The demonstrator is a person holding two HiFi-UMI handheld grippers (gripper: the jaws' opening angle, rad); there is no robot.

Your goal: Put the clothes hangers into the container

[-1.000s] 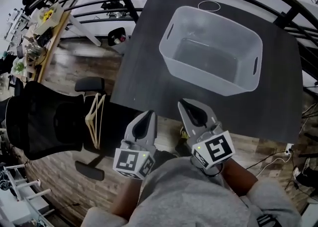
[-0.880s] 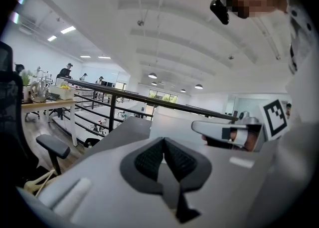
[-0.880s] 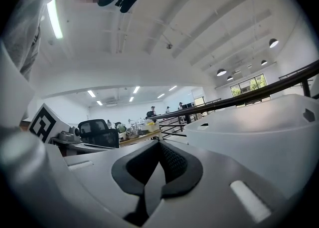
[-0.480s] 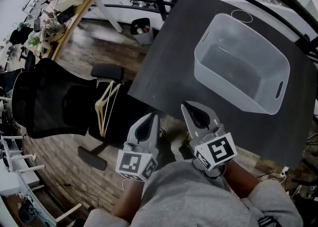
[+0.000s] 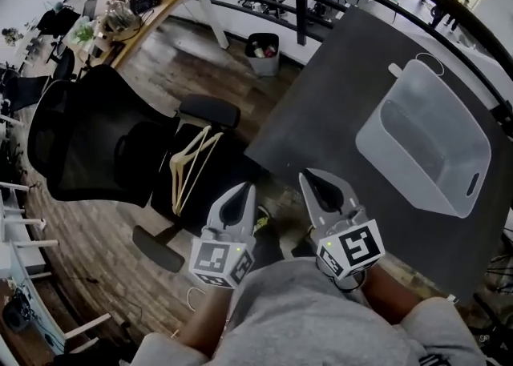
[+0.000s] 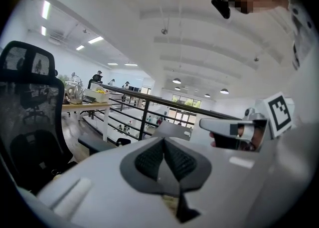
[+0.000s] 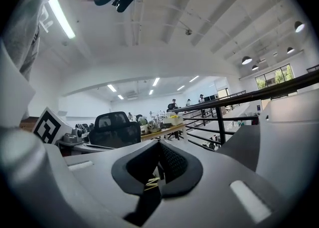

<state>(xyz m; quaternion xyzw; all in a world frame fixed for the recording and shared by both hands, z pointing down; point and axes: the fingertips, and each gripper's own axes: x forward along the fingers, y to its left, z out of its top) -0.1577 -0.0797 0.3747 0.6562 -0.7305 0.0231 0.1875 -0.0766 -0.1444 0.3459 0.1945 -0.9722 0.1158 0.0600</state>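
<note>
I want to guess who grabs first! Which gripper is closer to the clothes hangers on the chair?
Left. The left gripper is just beside the clothes hangers; the right gripper is farther off, beyond it, by the table edge.

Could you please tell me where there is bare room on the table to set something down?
The table is bare from its left and near edges up to the container, which also looks empty. The chair seat is crowded: the hangers lie there.

Hangers on chair; container on table, right.
</note>
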